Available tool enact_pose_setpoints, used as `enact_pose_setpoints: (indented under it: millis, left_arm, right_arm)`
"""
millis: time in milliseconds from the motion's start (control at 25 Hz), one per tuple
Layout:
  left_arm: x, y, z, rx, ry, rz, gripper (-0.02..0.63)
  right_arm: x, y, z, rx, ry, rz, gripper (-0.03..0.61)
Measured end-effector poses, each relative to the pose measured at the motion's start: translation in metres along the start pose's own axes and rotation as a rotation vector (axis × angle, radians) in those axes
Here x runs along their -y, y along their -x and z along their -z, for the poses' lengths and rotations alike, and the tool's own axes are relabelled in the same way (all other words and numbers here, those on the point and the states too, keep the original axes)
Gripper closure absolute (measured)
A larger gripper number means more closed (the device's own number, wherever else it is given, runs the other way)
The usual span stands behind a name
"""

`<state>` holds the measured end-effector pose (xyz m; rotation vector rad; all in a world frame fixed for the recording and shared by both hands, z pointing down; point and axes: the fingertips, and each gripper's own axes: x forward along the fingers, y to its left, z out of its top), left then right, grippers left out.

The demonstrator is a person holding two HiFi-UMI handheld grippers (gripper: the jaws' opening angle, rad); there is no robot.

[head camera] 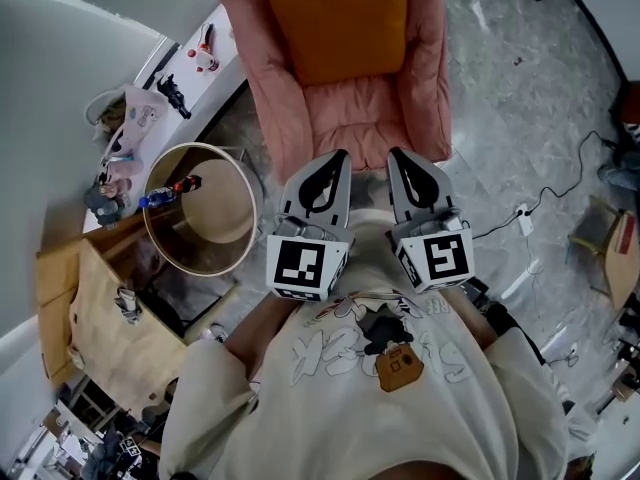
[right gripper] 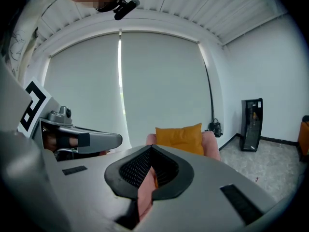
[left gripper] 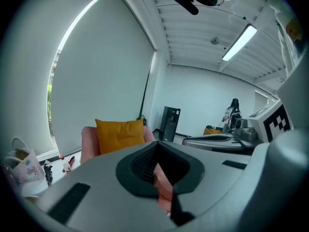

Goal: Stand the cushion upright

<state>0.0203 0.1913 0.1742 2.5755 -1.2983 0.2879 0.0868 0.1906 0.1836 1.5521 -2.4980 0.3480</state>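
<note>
Soft, even daylight comes through the pale window blind (right gripper: pixel 159 81) straight ahead of the right gripper (right gripper: pixel 147 170). A lit strip light (left gripper: pixel 240 41) glows overhead, up and to the right of the left gripper (left gripper: pixel 157 170). Shadows are faint, with no harsh glare. All views bow strongly at the edges, and both gripper views darken into round black corners. The gripper bodies nearest the lens look soft, the room beyond sharper.

Ahead of me the seat of the pink upholstered armchair (head camera: pixel 355 118) is bare between its 2 arms; the orange fabric cushion (head camera: pixel 330 18) blocks its back, a round wooden tub (head camera: pixel 215 208) my left.
</note>
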Motion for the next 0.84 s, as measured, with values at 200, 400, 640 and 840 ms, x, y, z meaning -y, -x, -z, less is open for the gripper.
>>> enact_pose_setpoints:
  millis: [200,400,640,840]
  left_arm:
    - [-0.003,0.016,0.009,0.001,0.008,0.035,0.607]
    - [-0.016,0.028,0.019,-0.027,0.034,0.044,0.609]
    - [-0.017,0.026,0.023,-0.036,0.054,0.085,0.609]
    - [-0.019,0.043,0.034,-0.027,0.049,0.062,0.609]
  right_arm:
    - [-0.017,0.008,0.008,-0.001,-0.011,0.033,0.555]
    - [-0.027,0.005,0.015,-0.010,-0.040,0.066,0.555]
    - [-0.033,0.005,0.025,-0.029,-0.095,0.088,0.556]
    - [-0.077,0.001,0.026,-0.043,0.054,-0.029,0.555]
